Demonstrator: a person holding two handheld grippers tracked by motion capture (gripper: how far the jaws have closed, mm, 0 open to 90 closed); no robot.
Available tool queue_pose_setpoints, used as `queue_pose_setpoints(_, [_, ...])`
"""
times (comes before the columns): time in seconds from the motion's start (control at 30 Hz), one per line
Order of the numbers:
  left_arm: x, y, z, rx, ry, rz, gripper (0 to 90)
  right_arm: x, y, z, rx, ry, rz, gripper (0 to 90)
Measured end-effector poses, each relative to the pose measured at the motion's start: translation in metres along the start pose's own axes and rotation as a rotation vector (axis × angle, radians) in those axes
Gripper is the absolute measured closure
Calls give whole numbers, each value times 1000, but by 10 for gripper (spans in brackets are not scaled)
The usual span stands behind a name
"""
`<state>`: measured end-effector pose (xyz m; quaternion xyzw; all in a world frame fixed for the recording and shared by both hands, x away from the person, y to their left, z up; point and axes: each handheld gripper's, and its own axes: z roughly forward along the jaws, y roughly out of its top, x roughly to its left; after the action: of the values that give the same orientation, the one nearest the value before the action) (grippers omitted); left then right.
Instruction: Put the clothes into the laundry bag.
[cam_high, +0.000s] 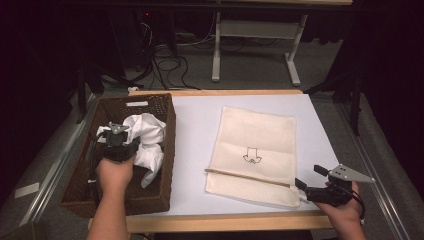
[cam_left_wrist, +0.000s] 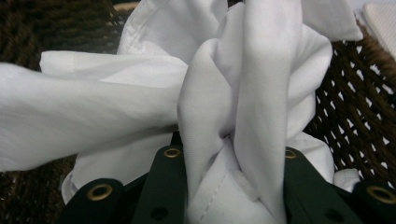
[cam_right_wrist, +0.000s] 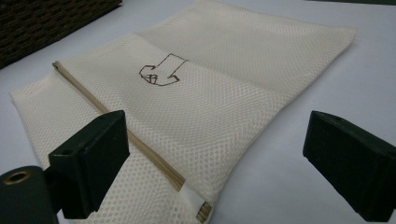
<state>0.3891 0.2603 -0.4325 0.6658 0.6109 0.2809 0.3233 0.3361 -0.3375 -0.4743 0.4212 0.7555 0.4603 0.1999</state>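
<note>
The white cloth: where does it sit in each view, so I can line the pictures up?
High view: white cloth left of centre, bunched in the wicker basket.
Left gripper view: centre, pinched between the left gripper jaws.
Right gripper view: not in it.
Shared landmark: the basket weave, top left in the right gripper view.

White cloth (cam_left_wrist: 252, 93), brown basket (cam_high: 80, 190), cream mesh bag (cam_right_wrist: 224, 107).

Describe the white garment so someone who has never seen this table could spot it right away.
Find the dark brown wicker basket on the table's left side. Inside it, the left tool is shut on a bunched, crumpled white garment. Unlike the flat cream mesh bag lying beside the basket, it is pure white and rumpled.
</note>
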Motion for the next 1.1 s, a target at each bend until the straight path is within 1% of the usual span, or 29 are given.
queue_pose_setpoints(0.07, [0,0,-3,-38,23,5,765,0,0,0,0,-3,0,76])
queue_pose_setpoints(0.1, [0,0,-3,-38,23,5,765,0,0,0,0,-3,0,76])
queue_pose_setpoints(0.13, [1,1,-7,-71,32,-4,765,-1,0,0,0,-4,0,77])
queue_pose_setpoints(0.2, [1,1,-11,-101,49,-4,765,-1,0,0,-1,-3,0,77])
queue_pose_setpoints(0.23, [1,1,-11,-101,49,-4,766,-1,0,0,-1,-2,0,77])
queue_pose_setpoints(0.27, [2,1,-15,-133,53,-9,766,0,0,0,-1,-2,1,77])
queue_pose_setpoints(0.33, [1,2,-19,-175,63,-8,766,-1,0,0,-2,-2,1,77])
queue_pose_setpoints(0.37, [1,2,-19,-175,63,-8,766,-1,0,0,-3,-2,3,77])
queue_pose_setpoints(0.4, [1,2,-23,-204,69,-12,766,-1,0,0,-3,-2,3,77])
queue_pose_setpoints(0.43, [1,2,-25,-222,73,-13,766,-1,0,0,-3,-1,4,77])
queue_pose_setpoints(0.5, [1,2,-30,-263,92,-14,767,-1,0,0,-2,-2,6,77])
queue_pose_setpoints(0.63, [2,2,-39,-339,104,-31,766,-1,-1,0,-3,0,3,78])
queue_pose_setpoints(0.67, [2,2,-39,-339,104,-31,766,-1,-1,0,-3,0,3,78])
queue_pose_setpoints(0.7, [2,2,-43,-373,109,-38,766,-1,-1,0,-3,0,3,78])
queue_pose_setpoints(0.77, [2,2,-47,-393,114,-44,766,-1,-1,0,-4,0,4,78])
queue_pose_setpoints(0.87, [2,3,-51,-405,115,-47,765,-1,0,0,-3,0,6,78])
queue_pose_setpoints(0.93, [-1,3,-57,-436,122,-49,765,1,0,0,-4,1,5,78])
queue_pose_setpoints(0.97, [-1,3,-57,-436,122,-49,765,1,0,0,-4,1,5,78])
queue_pose_setpoints(1.0, [-2,4,-61,-455,120,-53,766,1,0,0,-7,0,3,78])
queue_pose_setpoints(1.03, [-2,4,-61,-455,120,-53,766,1,0,0,-7,0,3,78])
queue_pose_setpoints(1.1, [-5,7,-66,-471,123,-34,766,1,0,0,-6,0,3,76])
